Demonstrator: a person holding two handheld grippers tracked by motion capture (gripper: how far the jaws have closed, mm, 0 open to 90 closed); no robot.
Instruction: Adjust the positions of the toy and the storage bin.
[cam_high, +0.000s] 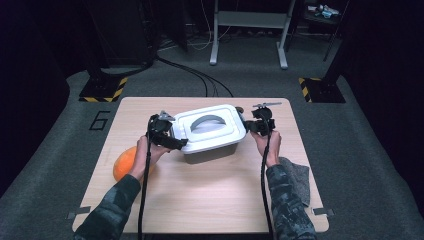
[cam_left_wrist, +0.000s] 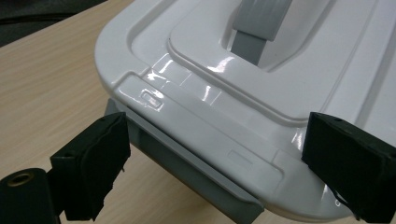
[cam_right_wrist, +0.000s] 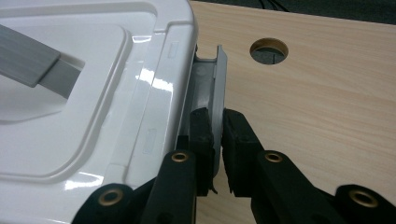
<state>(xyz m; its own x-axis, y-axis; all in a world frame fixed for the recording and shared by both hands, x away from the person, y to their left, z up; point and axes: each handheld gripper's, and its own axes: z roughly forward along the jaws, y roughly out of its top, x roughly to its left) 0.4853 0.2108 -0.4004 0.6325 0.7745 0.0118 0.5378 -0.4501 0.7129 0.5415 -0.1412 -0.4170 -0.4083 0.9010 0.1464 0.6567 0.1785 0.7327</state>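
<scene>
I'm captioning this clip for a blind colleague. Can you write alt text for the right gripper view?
The right gripper has its two black jaws shut on the grey latch at the side of a white-lidded box. A grey handle lies in the lid's recess at the left. To the right lies the wooden table, with a round hole near its far edge.
</scene>
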